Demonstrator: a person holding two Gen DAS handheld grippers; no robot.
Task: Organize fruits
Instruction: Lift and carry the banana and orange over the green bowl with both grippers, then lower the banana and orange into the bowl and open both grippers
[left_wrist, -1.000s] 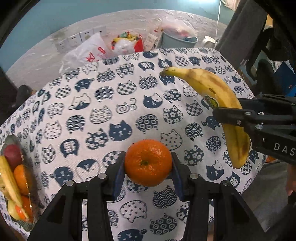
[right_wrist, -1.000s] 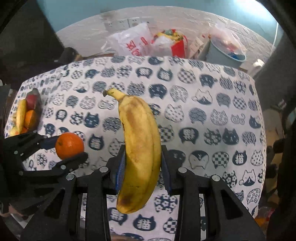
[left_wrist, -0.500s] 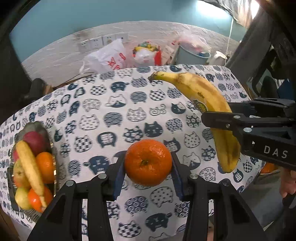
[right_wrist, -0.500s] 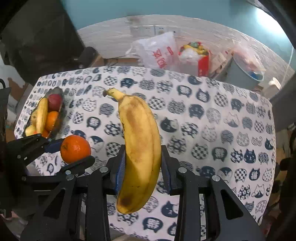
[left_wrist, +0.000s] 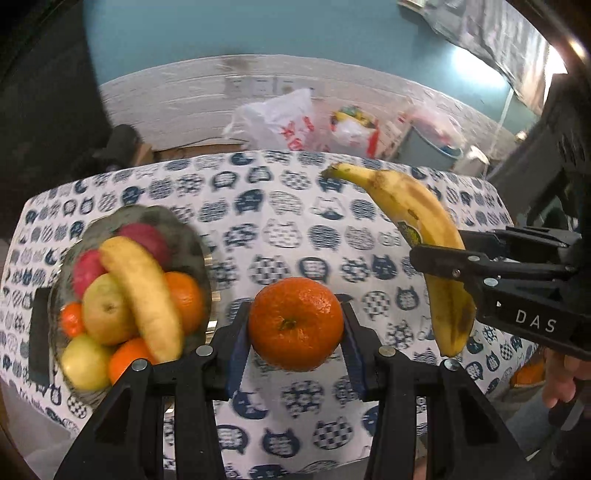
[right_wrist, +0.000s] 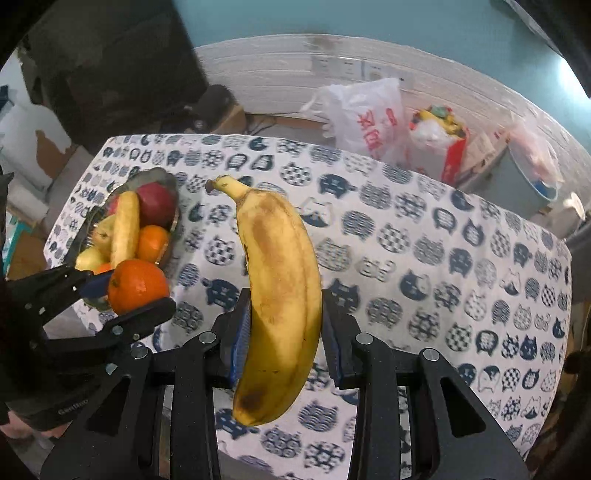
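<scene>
My left gripper (left_wrist: 295, 325) is shut on an orange (left_wrist: 295, 323) and holds it above the table, right of a glass fruit bowl (left_wrist: 184, 236). The bowl holds a banana, red apples, pears and oranges. My right gripper (right_wrist: 282, 325) is shut on a spotted yellow banana (right_wrist: 280, 295), held stem-away above the table. In the left wrist view that banana (left_wrist: 417, 225) hangs at the right in the right gripper (left_wrist: 448, 266). In the right wrist view the left gripper (right_wrist: 129, 291) with the orange (right_wrist: 137, 284) is at the left, in front of the bowl (right_wrist: 162, 177).
The table wears a white cloth with blue cat faces (right_wrist: 424, 251). Beyond its far edge are plastic bags (right_wrist: 369, 118), a red bag (right_wrist: 443, 144) and a grey bin (right_wrist: 524, 181) against a white brick wall. A dark chair (left_wrist: 535, 177) is at the right.
Both grippers have risen and swung left with their fruit still held. The fruit bowl has come from the left edge well into both views.
</scene>
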